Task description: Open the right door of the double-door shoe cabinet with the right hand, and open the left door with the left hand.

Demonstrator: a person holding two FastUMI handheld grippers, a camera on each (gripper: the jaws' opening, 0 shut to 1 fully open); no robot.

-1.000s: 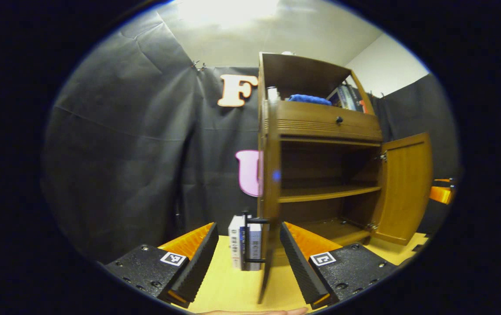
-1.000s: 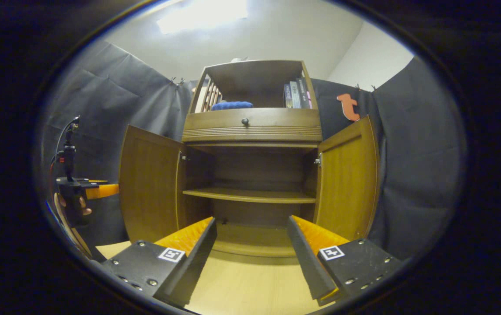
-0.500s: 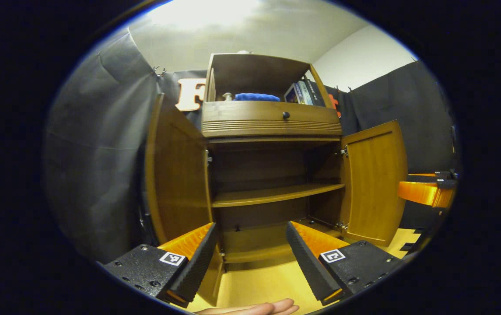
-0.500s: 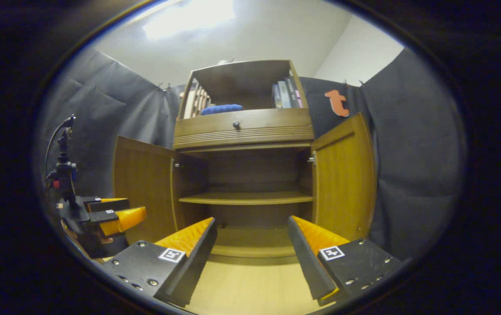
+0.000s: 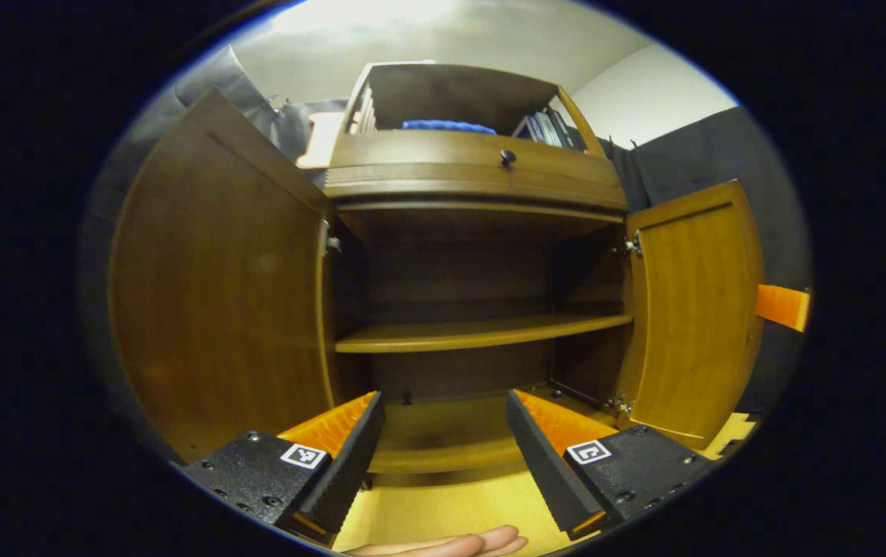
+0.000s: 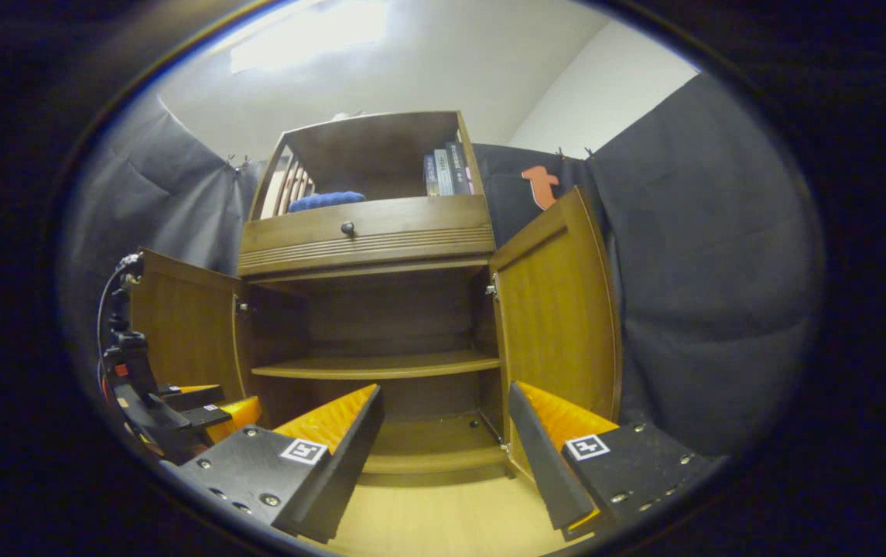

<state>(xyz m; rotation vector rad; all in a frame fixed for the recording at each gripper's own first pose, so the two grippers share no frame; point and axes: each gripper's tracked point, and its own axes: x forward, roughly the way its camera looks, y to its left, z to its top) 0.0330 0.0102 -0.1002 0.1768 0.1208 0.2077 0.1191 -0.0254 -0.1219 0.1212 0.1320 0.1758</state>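
The brown wooden shoe cabinet (image 5: 473, 166) stands with both doors swung wide. Its left door (image 5: 218, 286) fills the left side of the left gripper view; its right door (image 5: 694, 309) stands out at the right. Inside are bare shelves (image 5: 481, 333). My left gripper (image 5: 443, 449) is open and holds nothing, close in front of the cabinet floor. In the right gripper view the cabinet (image 6: 369, 236) shows the left door (image 6: 183, 321) and right door (image 6: 559, 305) open, my right gripper (image 6: 443, 452) open and holding nothing, and the left gripper (image 6: 203, 410) low at the left.
The cabinet's upper shelf holds a blue cloth (image 6: 326, 201) and several books (image 6: 446, 166). A drawer with a dark knob (image 5: 507, 158) sits above the doors. The floor is pale wood (image 6: 443, 518). A fingertip (image 5: 458, 541) shows at the bottom. An orange finger (image 5: 781, 305) of the right gripper peeks past the right door.
The left door has gone from edge-on to wide open as the left gripper swung round to face the cabinet and came closer. The right gripper has drifted right; both stayed open.
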